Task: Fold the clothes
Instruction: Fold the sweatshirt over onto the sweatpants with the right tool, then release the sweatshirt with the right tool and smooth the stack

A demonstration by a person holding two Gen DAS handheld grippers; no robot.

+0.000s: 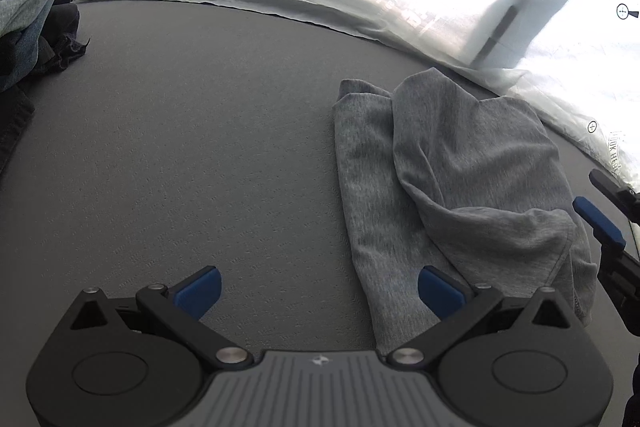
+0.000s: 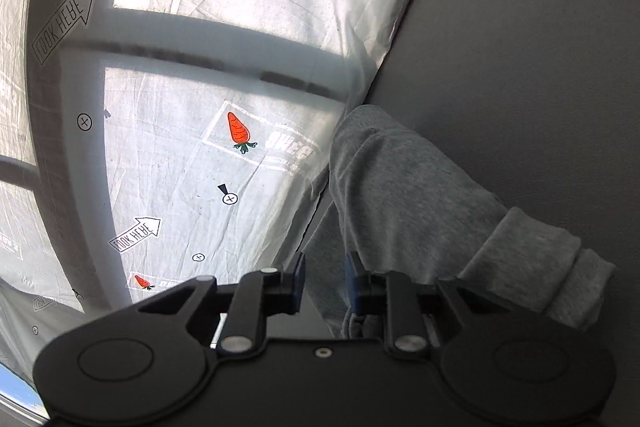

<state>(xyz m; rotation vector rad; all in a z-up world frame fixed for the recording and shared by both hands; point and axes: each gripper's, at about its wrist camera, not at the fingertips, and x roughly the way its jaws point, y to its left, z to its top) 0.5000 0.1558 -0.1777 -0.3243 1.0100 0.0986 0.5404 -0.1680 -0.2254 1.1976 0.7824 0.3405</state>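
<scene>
A grey knit garment [image 1: 448,179] lies crumpled and partly folded on the dark grey table [image 1: 192,147], right of centre in the left wrist view. My left gripper [image 1: 320,291] hovers over the table with its jaws wide apart and nothing between them; its right pad [image 1: 440,291] is over the garment's near strip. My right gripper [image 1: 604,205] is at the garment's right edge. In the right wrist view the same garment [image 2: 420,203] stretches ahead, and the right gripper [image 2: 326,285] has its jaws a narrow gap apart, with the garment's edge under that gap and no clear pinch.
A pile of grey and dark clothes [image 1: 32,11] sits at the table's far left. A white sheet printed with carrots and arrows [image 2: 180,167] hangs beyond the table edge, brightly lit, crossed by shadow bars.
</scene>
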